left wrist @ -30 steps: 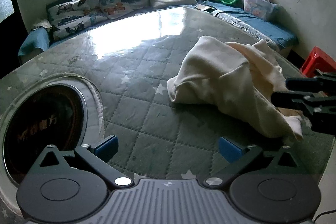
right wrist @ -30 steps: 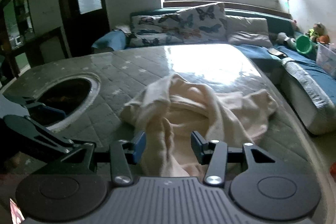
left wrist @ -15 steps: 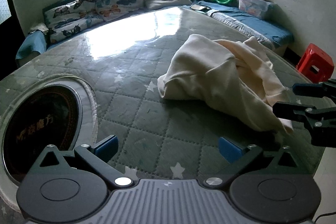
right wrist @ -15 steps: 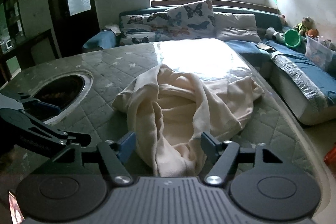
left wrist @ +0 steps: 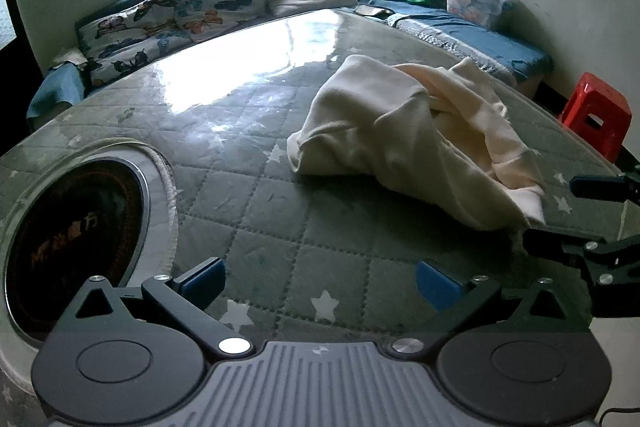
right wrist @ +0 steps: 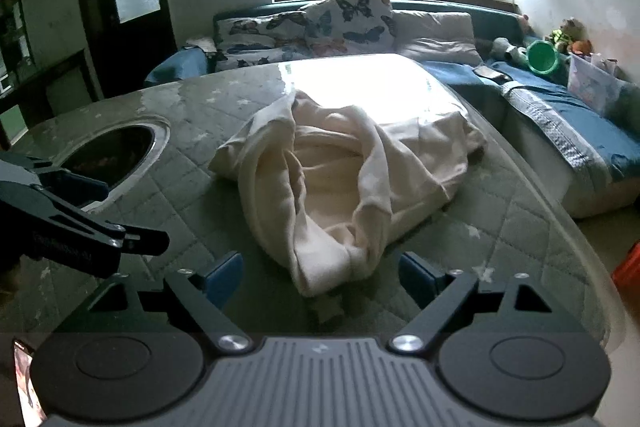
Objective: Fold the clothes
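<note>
1. Cream-coloured, soft knitted garment (right wrist: 340, 183) lies crumpled in a heap on a grey-green quilted table cover with white stars (left wrist: 256, 227), towards the right side of the table as the left wrist view shows it.
2. Its narrow end trails to the near edge of the table, between the two blue pads of the right gripper (right wrist: 320, 273).
3. The right gripper's jaws have just been opening; they now stand wide, and the pads sit either side of the cloth without pressing on it.
4. The left gripper (left wrist: 320, 277) hovers over bare quilted cover, jaws spread wide with nothing between them.
5. A round dark opening with a pale rim (left wrist: 76, 243) is set in the table to the left.
6. Beyond the table stand butterfly-print cushions (right wrist: 316, 27) on a blue sofa.
</note>
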{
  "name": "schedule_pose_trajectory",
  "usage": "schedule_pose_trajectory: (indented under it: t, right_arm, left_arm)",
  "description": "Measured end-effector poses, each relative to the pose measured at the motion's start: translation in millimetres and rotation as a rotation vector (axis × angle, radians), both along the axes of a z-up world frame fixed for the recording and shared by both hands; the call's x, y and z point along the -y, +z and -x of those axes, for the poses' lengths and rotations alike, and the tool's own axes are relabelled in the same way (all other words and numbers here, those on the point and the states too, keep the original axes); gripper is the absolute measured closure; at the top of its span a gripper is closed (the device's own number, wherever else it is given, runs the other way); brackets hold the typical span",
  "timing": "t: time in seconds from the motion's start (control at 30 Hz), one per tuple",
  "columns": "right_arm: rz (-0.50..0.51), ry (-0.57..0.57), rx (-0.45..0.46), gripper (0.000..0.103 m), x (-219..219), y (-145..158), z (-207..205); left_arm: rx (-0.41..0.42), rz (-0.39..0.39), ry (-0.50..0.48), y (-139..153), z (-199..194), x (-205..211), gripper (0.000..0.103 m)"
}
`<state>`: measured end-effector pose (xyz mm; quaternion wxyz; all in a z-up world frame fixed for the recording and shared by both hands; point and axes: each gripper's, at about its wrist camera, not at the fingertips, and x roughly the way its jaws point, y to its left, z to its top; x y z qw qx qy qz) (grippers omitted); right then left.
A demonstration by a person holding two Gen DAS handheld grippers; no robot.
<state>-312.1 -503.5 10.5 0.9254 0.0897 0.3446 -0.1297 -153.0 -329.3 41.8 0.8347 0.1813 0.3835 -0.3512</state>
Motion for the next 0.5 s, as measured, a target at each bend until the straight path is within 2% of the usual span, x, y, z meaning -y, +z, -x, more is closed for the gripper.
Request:
schedule_pose_trajectory:
  t: [0.5]
  right_arm:
    - [-0.054, -0.021, -0.005, 0.005, -1, -12, 12]
  left_arm:
    - [0.004, -0.018, -0.027, -6, 7, 7, 0.000]
